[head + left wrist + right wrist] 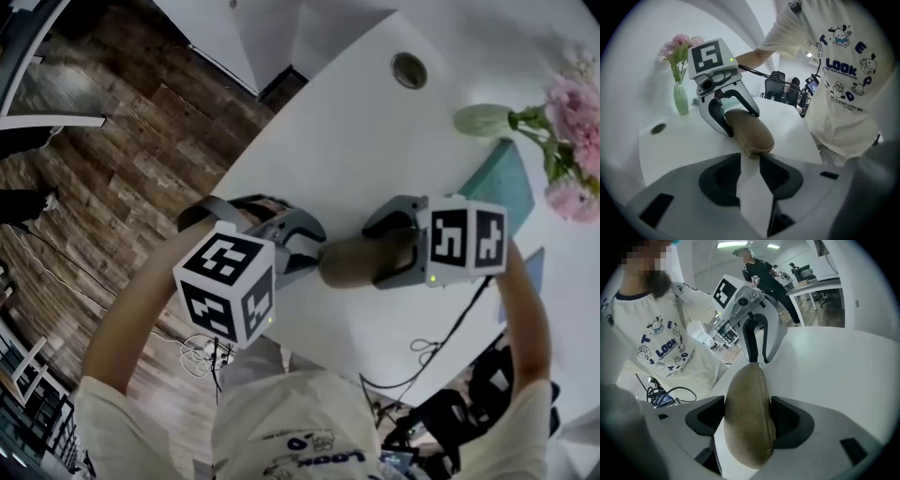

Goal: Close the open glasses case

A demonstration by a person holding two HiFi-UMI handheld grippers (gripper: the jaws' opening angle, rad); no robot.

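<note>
As right gripper [748, 420] clasps the glasses case [750, 131], its length points into left gripper's [750, 165] parted jaws.

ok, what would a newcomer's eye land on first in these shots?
The brown glasses case, which looks closed, lies on the white table with the right tool gripping it from both sides. The left tool faces it, jaws apart, at the tip of the case's other end. In the head view, pink flowers stand at the table's right edge.
</note>
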